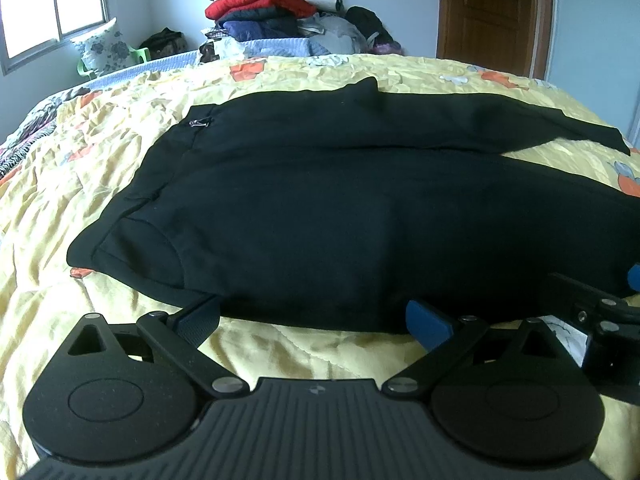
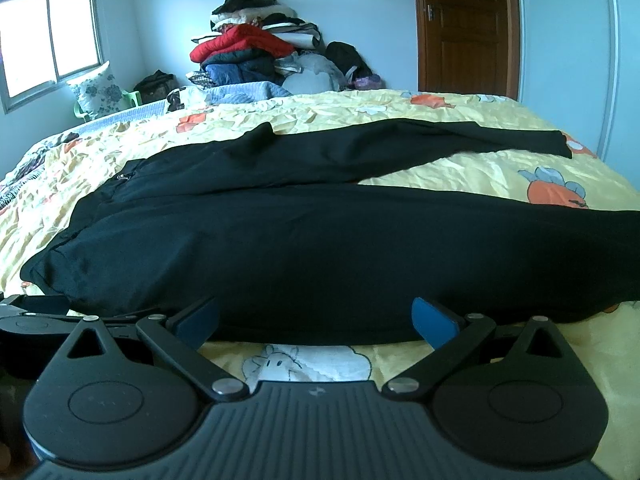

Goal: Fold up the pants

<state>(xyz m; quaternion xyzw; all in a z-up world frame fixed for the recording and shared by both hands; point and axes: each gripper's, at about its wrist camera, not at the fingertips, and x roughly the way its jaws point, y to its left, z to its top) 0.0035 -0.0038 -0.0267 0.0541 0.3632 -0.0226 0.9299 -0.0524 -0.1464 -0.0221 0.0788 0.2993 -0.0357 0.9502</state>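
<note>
Black pants (image 1: 320, 208) lie spread flat on the yellow bed cover, waistband to the left, both legs running right and splayed apart. They also show in the right wrist view (image 2: 340, 248). My left gripper (image 1: 314, 318) is open, its blue pads at the near edge of the pants close to the waist end. My right gripper (image 2: 316, 320) is open at the near edge of the front leg, further right. The right gripper shows at the right edge of the left wrist view (image 1: 608, 308).
The yellow patterned bed cover (image 1: 100, 152) fills the bed. A tall pile of clothes and bedding (image 1: 280, 16) stands behind the far edge. A floral pillow on a green chair (image 1: 106, 48) is at the back left under the window. A brown door (image 1: 492, 12) is at the back right.
</note>
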